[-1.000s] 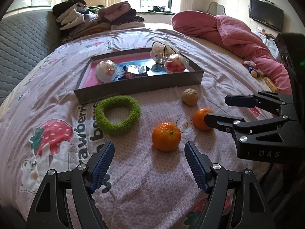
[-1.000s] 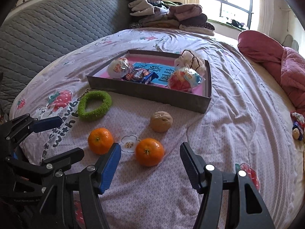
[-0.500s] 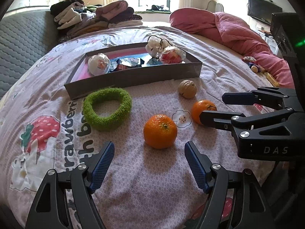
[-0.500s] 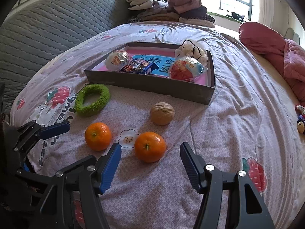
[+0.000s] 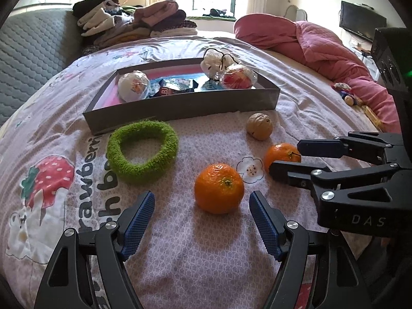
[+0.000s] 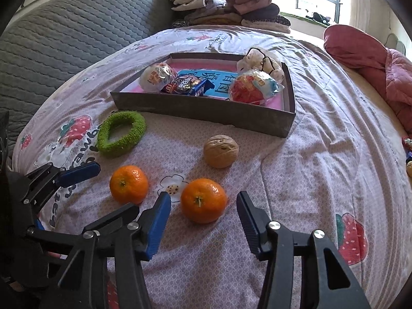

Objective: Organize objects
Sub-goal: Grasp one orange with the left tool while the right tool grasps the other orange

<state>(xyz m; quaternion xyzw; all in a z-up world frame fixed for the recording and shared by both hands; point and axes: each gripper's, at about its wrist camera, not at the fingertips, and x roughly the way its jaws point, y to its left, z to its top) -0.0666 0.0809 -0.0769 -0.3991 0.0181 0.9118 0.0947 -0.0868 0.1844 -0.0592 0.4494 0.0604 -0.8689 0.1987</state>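
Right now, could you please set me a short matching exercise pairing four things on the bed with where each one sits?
Things:
1. walnut
2. green ring
3. blue snack packet
4. right orange

Places:
A. inside the grey tray
B. between the right tool's pads
C. on the sheet, left of the walnut
D. on the sheet, between tray and oranges

Pairs: 1-D, 2-C, 3-A, 4-B
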